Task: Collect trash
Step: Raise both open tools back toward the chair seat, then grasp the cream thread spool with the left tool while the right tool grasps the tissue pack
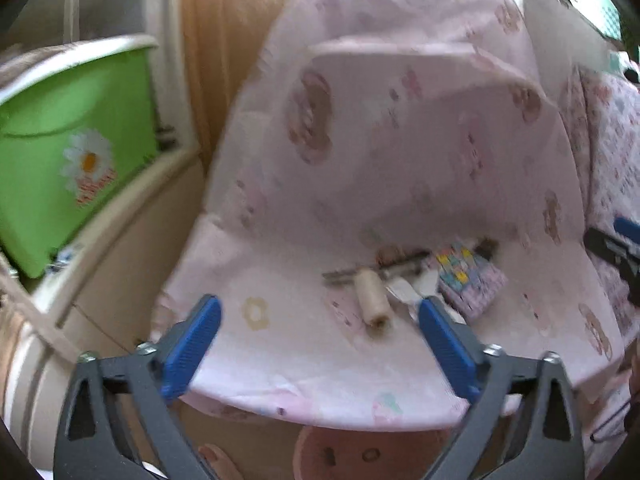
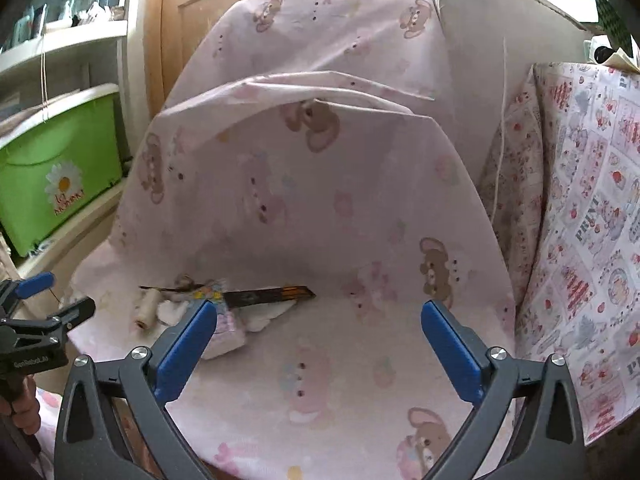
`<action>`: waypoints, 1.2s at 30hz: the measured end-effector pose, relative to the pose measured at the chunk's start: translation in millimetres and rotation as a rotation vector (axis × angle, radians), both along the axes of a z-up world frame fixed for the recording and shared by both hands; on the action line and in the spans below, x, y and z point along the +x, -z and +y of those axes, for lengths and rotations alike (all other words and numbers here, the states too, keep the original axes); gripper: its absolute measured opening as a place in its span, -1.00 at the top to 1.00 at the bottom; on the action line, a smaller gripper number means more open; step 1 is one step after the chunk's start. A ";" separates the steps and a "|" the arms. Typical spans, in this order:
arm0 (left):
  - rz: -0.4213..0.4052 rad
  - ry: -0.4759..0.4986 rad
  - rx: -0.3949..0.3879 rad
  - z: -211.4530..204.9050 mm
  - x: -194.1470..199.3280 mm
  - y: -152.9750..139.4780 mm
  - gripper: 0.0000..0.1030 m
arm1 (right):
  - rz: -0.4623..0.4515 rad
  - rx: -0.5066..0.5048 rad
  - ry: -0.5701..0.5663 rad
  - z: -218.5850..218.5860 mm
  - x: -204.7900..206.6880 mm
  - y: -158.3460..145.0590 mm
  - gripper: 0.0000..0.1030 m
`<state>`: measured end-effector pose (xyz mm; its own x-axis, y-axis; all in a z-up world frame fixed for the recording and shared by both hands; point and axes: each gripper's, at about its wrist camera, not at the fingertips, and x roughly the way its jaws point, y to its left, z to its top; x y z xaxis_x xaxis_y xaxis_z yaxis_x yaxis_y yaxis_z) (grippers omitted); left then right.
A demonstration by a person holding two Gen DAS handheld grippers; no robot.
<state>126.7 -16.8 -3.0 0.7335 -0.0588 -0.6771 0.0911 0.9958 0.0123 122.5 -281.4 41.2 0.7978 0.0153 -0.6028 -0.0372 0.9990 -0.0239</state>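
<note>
Both the left hand-held gripper and right hand-held gripper gape wide, empty. Beyond, litter lies on the chair's pink cover: a light, soft paper roll, best pinched mid-length, beside a crumply wrapper.

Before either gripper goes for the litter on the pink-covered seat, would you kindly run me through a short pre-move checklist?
1. Left gripper open and empty: ok.
2. Right gripper open and empty: ok.
3. Litter in view, namely cream roll, patterned packet, dark strip: ok.
4. Pieces lying apart for a single pick: not ok, they overlap in a heap.
5. Somewhere to drop the trash: cannot tell; only a green box on the shelf shows.
</note>
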 end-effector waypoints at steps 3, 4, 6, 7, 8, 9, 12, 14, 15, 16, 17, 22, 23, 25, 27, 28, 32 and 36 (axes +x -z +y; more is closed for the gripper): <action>0.070 0.022 -0.028 -7.2 9.5 15.1 -0.37 | -0.009 -0.016 0.024 -4.5 3.1 5.2 -1.00; 0.081 0.035 -0.040 -10.7 12.0 18.5 -0.34 | -0.007 -0.018 0.021 -5.0 3.7 6.9 -1.00; 0.087 0.045 -0.048 -17.5 17.0 24.0 -0.32 | 0.022 -0.026 0.021 -4.6 7.2 10.8 -1.00; 0.078 0.042 -0.051 -19.3 18.7 26.1 -0.31 | 0.027 -0.022 0.024 -4.8 7.6 11.6 -1.00; 0.073 0.046 -0.055 -21.2 20.4 28.2 -0.22 | 0.030 -0.013 0.024 -5.3 7.6 12.3 -1.00; 0.074 0.053 -0.053 -23.5 22.7 30.4 -0.14 | 0.036 -0.004 0.025 -5.9 7.7 13.1 -1.00; 0.079 0.044 -0.033 -28.9 31.6 39.1 0.06 | 0.054 0.012 0.042 -9.2 8.6 14.7 -0.99; 0.093 0.038 -0.034 -31.2 37.8 45.5 0.09 | 0.079 0.033 0.031 -10.9 11.5 15.6 -0.88; 0.105 0.032 -0.039 -31.3 40.6 48.7 0.09 | 0.099 0.049 0.024 -12.2 13.8 17.2 -0.83; 0.115 0.030 -0.044 -32.5 42.9 51.3 0.10 | 0.116 0.063 0.019 -13.2 15.7 18.9 -0.79; 0.125 0.032 -0.051 -33.9 44.8 53.6 0.15 | 0.131 0.074 0.014 -14.0 17.3 20.7 -0.63; 0.150 -0.002 -0.120 -27.9 44.2 54.8 0.58 | 0.177 0.147 0.005 -18.9 21.5 27.5 -0.38; 0.144 -0.005 -0.139 -25.0 41.1 50.6 0.58 | 0.178 0.172 0.002 -19.5 21.6 27.9 -0.38; 0.120 -0.013 -0.142 -20.2 31.4 38.1 0.58 | 0.175 0.190 -0.009 -17.5 22.0 28.0 -0.39; 0.074 -0.013 -0.120 -17.3 19.1 25.2 0.58 | 0.173 0.192 -0.038 -11.0 22.9 28.2 -0.50; 0.043 -0.013 -0.105 -15.5 12.5 19.2 0.58 | 0.171 0.187 -0.047 -7.3 23.2 28.3 -0.54; -0.102 0.009 -0.033 -16.3 -8.7 -3.3 0.57 | 0.169 0.167 -0.099 15.4 25.4 32.9 -0.68; -0.159 -0.010 0.029 -21.7 -9.5 -12.7 0.57 | 0.216 0.102 -0.176 49.1 33.8 48.0 -0.68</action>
<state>117.2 -38.5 9.7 0.8320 -0.0328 -0.5537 0.0757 0.9956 0.0548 156.3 -232.3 -6.8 0.6309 0.2116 -0.7464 -0.2038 0.9735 0.1037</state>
